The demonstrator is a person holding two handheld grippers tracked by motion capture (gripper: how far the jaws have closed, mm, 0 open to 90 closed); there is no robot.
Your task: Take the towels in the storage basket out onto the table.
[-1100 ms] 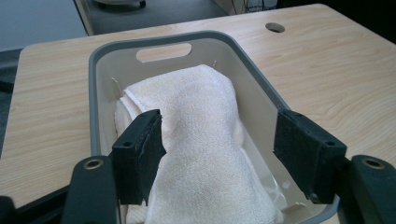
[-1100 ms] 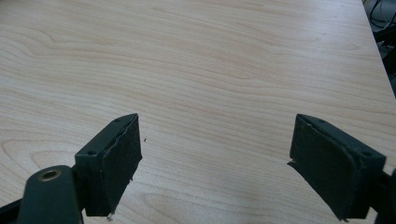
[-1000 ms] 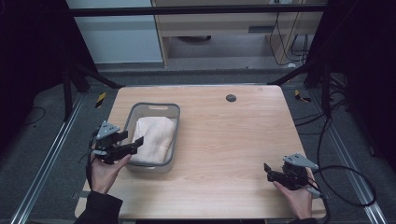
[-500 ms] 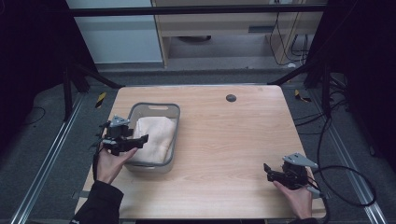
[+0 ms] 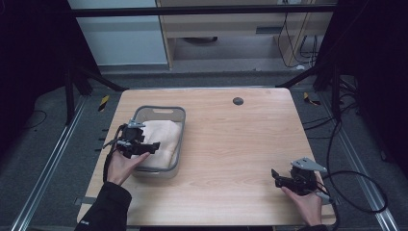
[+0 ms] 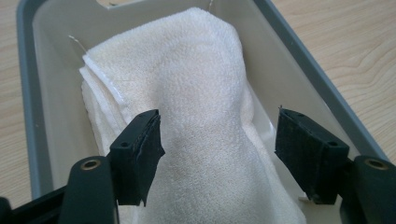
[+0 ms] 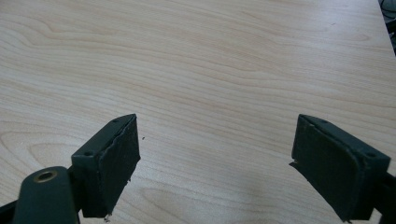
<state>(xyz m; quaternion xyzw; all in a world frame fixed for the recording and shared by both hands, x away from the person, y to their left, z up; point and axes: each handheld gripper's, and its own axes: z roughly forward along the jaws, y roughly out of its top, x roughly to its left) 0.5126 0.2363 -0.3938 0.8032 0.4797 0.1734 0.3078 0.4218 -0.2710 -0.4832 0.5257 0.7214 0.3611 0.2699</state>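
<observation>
Left tongs [image 6: 217, 140] agape over towel [image 6: 196, 116] | bin [image 6: 308, 70] walls near, perhaps untouched

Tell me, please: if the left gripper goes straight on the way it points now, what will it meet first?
Most likely the cream towel lying in the grey bin. The left gripper has its jaws open, one on each side of the towel's raised fold. How far above the cloth it is remains unclear.
</observation>
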